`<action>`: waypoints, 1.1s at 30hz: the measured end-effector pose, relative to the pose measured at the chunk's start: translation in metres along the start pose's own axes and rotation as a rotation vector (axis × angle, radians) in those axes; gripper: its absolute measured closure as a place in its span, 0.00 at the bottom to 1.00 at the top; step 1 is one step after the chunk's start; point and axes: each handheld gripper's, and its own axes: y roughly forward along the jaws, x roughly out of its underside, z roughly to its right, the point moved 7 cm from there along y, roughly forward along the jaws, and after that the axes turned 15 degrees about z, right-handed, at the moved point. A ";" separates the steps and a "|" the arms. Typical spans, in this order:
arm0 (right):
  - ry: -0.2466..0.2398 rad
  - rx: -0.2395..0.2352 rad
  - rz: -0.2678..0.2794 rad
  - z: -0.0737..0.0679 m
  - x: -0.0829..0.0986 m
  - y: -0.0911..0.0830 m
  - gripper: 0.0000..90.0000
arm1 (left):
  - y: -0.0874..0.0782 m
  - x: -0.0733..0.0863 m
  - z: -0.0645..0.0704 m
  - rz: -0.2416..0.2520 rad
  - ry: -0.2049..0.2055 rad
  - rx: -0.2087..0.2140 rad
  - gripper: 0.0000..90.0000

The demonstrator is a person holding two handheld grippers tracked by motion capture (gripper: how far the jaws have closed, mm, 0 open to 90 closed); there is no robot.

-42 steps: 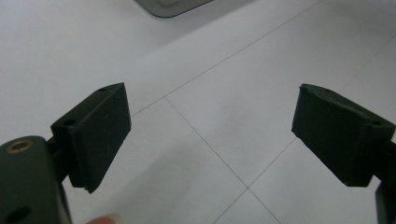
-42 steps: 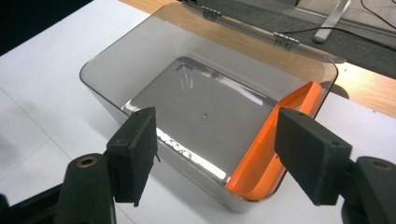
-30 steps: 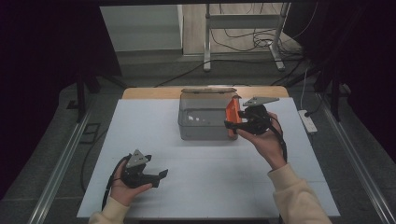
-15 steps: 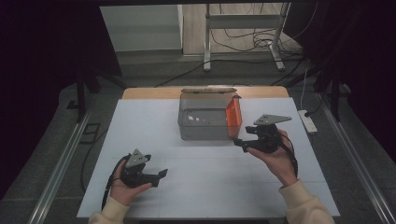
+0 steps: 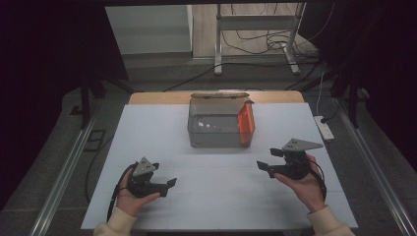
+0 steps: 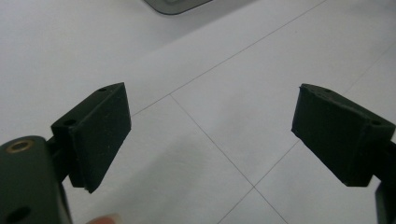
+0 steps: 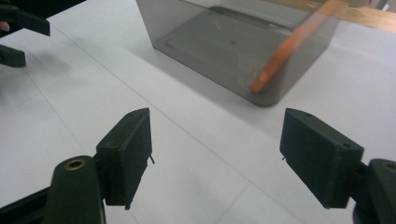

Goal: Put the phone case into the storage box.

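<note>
- While resting low over the table (image 5: 216, 196), left gripper (image 5: 169, 184) gapes wide, empty.
- Right gripper (image 5: 264, 161) likewise spread wide, empty, near the grey bin (image 5: 216, 129).

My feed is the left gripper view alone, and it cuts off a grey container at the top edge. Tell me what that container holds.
Observer: The grey bin holds a flat orange piece, which leans tilted against its right end.
Operator: Report the right gripper.
Observer: The right gripper is held low over the white table, nearer than the bin and to its right. Its jaws are open with nothing between them.
Operator: Place my gripper against the bin.
Observer: The left gripper is at the table's near left, well short of the bin and apart from it. Its open jaws point to the right.
</note>
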 end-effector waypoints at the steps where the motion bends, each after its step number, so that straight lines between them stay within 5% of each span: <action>1: 0.003 0.005 -0.001 0.001 0.003 -0.002 0.27 | 0.000 0.000 0.000 0.001 0.000 -0.001 0.13; 12: 0.034 0.041 -0.004 0.018 0.041 -0.017 0.25 | 0.000 0.000 0.002 0.007 0.003 0.004 0.13; 33: 0.033 0.052 -0.011 0.026 0.054 -0.018 0.26 | 0.000 0.001 0.002 0.005 0.011 0.010 0.13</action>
